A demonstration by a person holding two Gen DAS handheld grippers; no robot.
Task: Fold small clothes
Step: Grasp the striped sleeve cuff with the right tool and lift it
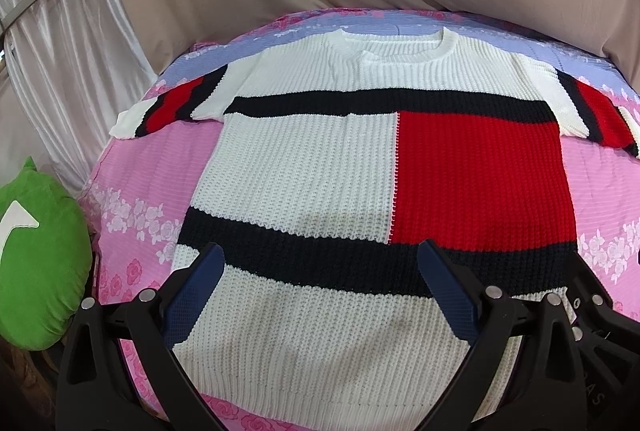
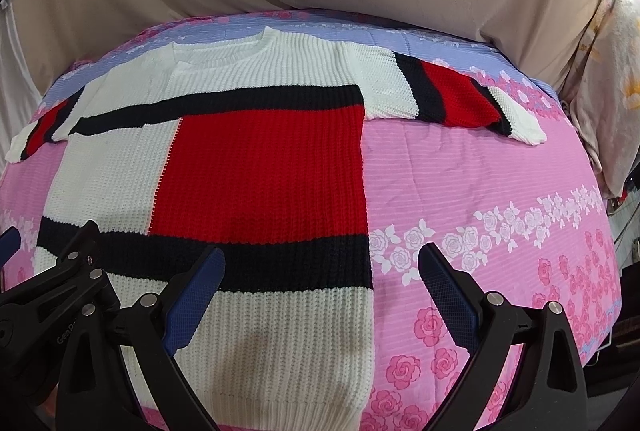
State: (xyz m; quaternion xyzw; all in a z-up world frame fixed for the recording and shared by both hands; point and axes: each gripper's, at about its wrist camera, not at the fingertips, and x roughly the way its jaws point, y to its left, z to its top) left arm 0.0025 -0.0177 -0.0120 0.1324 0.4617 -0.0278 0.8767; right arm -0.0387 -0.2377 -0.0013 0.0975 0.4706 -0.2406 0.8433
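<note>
1. I see the sweater (image 1: pixel 320 167) flat on the bed (image 1: pixel 132 199), hem at lower frame, collar at the top, so its long axis runs straight away from me.
2. My left gripper (image 1: pixel 320 283) hangs wide and empty over the hem's middle.
3. My right gripper (image 2: pixel 320 287), equally wide, straddles the sweater's right edge, nearer the right sleeve (image 2: pixel 452 95).

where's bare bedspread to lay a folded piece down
Widest free patch: pink floral bedspread right of the sweater, below its right sleeve. A narrower strip lies between the sweater's left edge and the green cushion. The middle is covered.
</note>
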